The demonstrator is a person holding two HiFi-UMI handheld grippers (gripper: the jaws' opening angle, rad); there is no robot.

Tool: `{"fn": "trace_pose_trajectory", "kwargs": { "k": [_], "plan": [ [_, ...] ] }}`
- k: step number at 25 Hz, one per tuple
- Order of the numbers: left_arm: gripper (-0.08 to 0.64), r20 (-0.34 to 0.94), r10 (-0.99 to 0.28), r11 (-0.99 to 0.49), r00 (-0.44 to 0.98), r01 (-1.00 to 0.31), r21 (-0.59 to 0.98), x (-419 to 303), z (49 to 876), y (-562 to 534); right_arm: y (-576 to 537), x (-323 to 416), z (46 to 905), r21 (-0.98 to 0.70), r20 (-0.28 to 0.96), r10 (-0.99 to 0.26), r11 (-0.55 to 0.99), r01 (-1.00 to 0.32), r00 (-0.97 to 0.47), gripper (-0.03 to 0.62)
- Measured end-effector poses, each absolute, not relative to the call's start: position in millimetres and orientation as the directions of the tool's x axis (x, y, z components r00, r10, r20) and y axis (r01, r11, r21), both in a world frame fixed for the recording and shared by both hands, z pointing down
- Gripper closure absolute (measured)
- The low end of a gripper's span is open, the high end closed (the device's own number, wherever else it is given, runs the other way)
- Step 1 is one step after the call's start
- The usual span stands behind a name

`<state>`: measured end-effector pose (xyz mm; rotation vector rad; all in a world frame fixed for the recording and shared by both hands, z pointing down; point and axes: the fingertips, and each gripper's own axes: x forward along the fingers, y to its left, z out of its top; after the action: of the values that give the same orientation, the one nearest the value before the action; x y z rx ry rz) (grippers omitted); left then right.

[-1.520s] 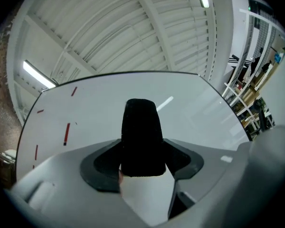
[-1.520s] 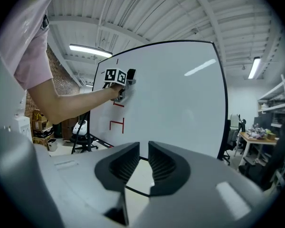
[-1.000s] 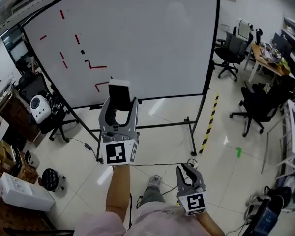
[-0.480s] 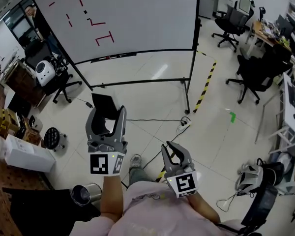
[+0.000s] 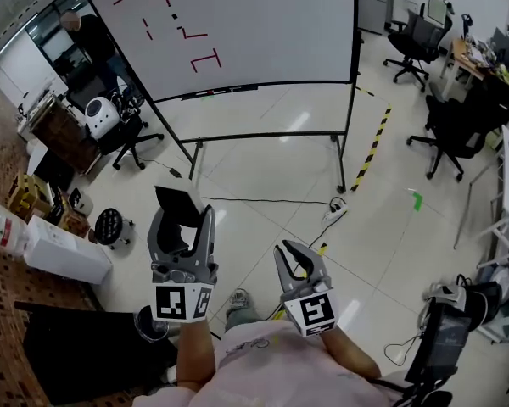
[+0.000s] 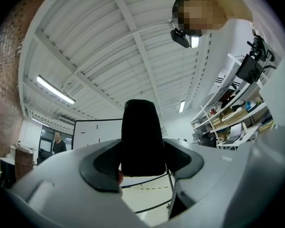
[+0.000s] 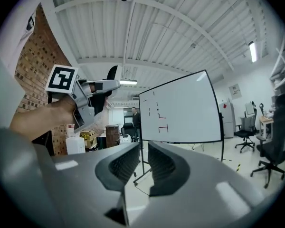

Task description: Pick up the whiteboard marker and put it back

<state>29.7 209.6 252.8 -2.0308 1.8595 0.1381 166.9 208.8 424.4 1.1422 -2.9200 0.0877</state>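
No whiteboard marker shows in any view. The whiteboard (image 5: 263,32) with red marks stands on its wheeled frame far ahead, and it also appears in the right gripper view (image 7: 180,113). My left gripper (image 5: 180,206) is held low in front of the person, shut on a black rectangular block (image 5: 176,200) that looks like a board eraser. In the left gripper view that block (image 6: 142,127) stands upright between the grey jaws of the left gripper (image 6: 142,144). My right gripper (image 5: 290,248) is beside it, shut and empty, also seen in its own view (image 7: 143,160). The left gripper (image 7: 115,82) shows there at upper left.
A person (image 5: 89,36) stands left of the board. Office chairs (image 5: 458,134) and desks fill the right side. Black-yellow tape (image 5: 369,155) and a cable with a power strip (image 5: 335,213) lie on the floor. A white box (image 5: 68,248), a stool (image 5: 110,225) and a metal bin (image 5: 148,325) sit at left.
The board has drawn farther away and higher in the head view. Both grippers have dropped lower and nearer the body. The left gripper still holds the black block.
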Motion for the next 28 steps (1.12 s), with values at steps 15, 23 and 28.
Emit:
{"fn": "trace_pose_trajectory", "kwargs": {
  "k": [15,23,28],
  "plan": [
    [0.284,-0.240,-0.957,-0.154,0.164,-0.986,-0.062,-33.4,310.1,222.7,195.6,103.4,383.7,-0.038,-0.059,-0.770,0.638,-0.769,-0.636,0.543],
    [0.284,-0.259,-0.945,-0.204,0.201,-0.979,-0.017,-44.6,318.4,213.9,188.3,86.2,365.2,0.015,-0.095,-0.797,0.598,-0.802,-0.596,0.543],
    [0.284,-0.245,-0.950,-0.202,0.195,-0.979,0.002,-53.7,323.6,216.4,189.3,71.5,360.1,0.032,-0.094,-0.790,0.606,-0.795,-0.606,0.543]
  ]
}}
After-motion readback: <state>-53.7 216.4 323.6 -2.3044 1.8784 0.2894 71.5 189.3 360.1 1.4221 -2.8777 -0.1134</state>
